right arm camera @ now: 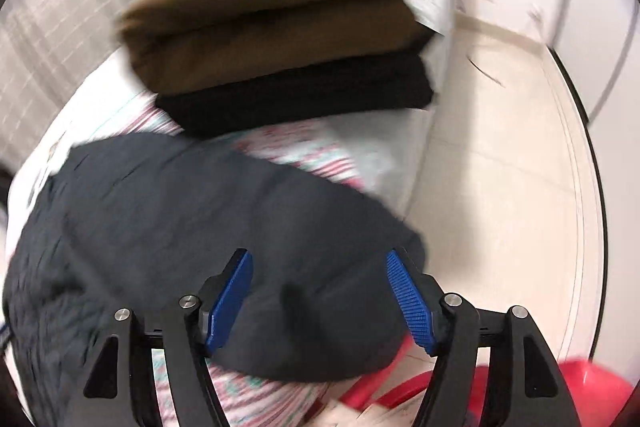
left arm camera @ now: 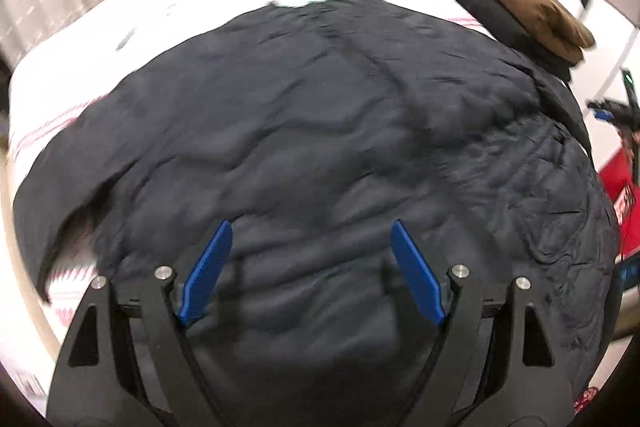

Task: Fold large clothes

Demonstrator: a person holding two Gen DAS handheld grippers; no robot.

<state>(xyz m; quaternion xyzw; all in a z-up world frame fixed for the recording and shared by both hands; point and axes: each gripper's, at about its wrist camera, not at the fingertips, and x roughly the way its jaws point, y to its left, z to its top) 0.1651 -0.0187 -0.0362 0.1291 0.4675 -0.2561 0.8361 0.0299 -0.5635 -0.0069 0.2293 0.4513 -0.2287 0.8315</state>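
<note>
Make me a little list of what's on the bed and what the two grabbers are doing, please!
surface: bed with striped cover
main garment: dark puffy jacket, spread out, not yet folded
folded pile: brown garment stacked on black garment
pile position: beyond the jacket
left gripper: open, over the jacket
right gripper: open, over the jacket's edge
below the bed: red object

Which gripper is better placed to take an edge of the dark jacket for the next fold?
Probably the right gripper: it hangs open over the dark jacket near its edge. The left gripper, also open, is over the middle.
</note>
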